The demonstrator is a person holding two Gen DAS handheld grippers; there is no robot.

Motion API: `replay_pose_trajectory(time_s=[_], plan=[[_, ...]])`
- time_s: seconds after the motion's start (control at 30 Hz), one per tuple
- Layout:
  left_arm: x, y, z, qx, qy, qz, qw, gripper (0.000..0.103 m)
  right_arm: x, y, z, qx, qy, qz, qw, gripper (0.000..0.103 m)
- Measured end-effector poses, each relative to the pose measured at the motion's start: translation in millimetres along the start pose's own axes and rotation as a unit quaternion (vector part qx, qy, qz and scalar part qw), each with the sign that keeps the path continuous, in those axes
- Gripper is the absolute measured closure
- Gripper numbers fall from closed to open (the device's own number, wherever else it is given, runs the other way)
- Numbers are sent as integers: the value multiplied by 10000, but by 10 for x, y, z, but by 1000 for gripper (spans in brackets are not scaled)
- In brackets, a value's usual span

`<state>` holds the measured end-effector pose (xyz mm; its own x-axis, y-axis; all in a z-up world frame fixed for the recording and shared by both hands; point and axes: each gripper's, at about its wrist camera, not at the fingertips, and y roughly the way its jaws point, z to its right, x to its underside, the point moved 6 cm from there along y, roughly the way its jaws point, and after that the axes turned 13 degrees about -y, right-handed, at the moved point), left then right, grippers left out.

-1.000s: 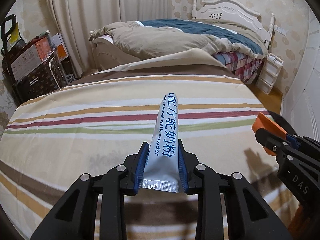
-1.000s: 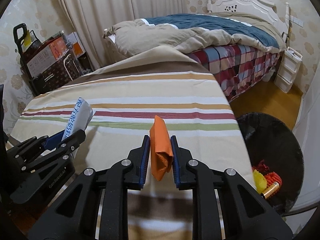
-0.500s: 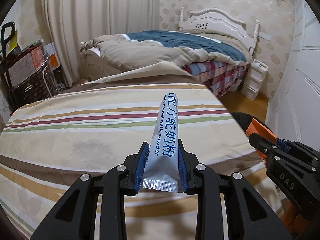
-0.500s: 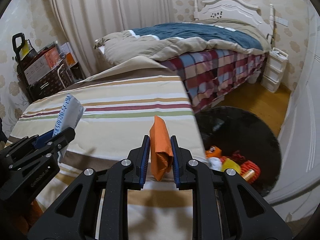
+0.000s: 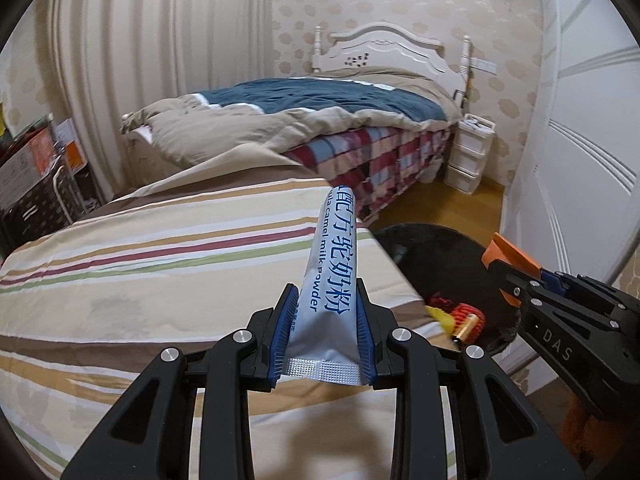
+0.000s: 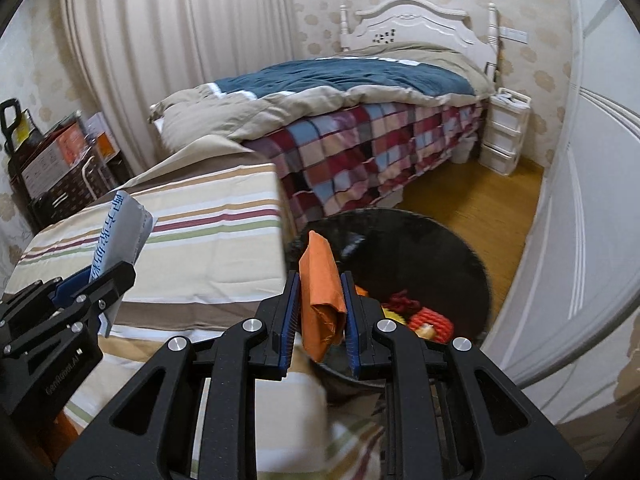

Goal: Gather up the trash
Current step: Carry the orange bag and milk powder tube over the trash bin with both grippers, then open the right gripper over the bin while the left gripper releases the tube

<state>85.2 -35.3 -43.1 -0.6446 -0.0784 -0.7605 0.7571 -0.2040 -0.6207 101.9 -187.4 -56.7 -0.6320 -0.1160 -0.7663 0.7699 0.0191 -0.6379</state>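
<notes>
Carry step: both pieces of trash are in hand, heading for the bin (image 6: 460, 264) on the floor beside the striped bed (image 5: 160, 280). My left hand-held gripper (image 5: 326, 332) is clamped on the sachet (image 5: 330, 276), long axis pointing forward and up, sealed end toward me. My right hand-held gripper (image 6: 320, 312) pinches the orange wrapper (image 6: 322, 284), upright, at the bin's near rim. Next: get each over the bin mouth, then open the jaws, I reckon

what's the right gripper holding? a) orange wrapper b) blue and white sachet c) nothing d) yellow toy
a: the right gripper is shut on the orange wrapper, in front of the black bin; the sachet is in the left gripper.
</notes>
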Motion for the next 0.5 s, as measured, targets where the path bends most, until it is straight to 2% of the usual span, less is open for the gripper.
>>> replay_pose_trajectory(time_s=[0.27,0.5], plan=[[17,191,363,186,277,-37,9994,72,45,15,326,190,159,57,9997,83],[-14,424,575,207,383,-74,9990,72,63,144,559,394,201,35,9990,83]])
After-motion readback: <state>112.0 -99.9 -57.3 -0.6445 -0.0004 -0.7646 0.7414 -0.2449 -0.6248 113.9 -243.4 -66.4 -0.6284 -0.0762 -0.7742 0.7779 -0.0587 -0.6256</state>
